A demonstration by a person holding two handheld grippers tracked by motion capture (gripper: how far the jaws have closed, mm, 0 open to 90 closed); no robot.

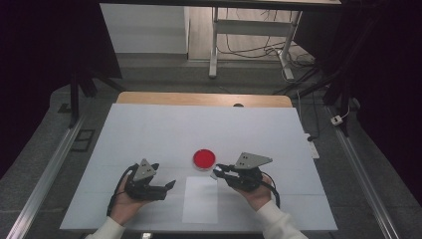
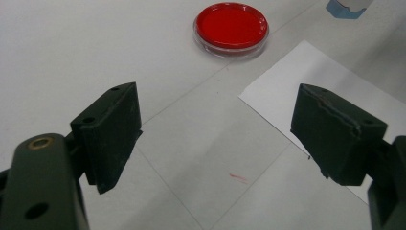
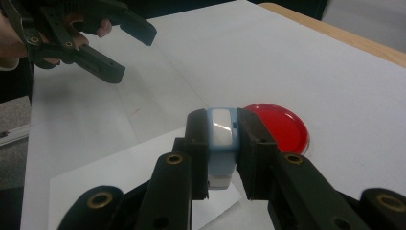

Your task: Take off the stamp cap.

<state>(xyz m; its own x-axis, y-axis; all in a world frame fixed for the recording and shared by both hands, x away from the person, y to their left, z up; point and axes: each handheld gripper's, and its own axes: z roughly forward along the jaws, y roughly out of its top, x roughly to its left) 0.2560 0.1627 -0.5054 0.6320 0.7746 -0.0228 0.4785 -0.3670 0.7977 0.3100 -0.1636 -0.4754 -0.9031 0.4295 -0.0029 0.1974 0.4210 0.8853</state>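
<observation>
No readable writing, brand or label on anything.

Right gripper has its jaws closed tight on a small light-blue and white block, which stands clamped upright between the two pads. In the high view the right gripper sits at the upper right corner of the white paper sheet, tips pointing left. The block is just a pale speck at the tips there.

Red petri dish lies on the white table cover, just beyond the sheet's far edge, close beside the right gripper's tips but not touching. In the right gripper view the dish shows just behind the held block.

Left gripper has its jaws spread wide with nothing between them, just left of the sheet. Left gripper view: the dish is ahead, well apart from the pads, with bare cover and a corner of the sheet between the jaws. A faint red mark is on the cover.
</observation>
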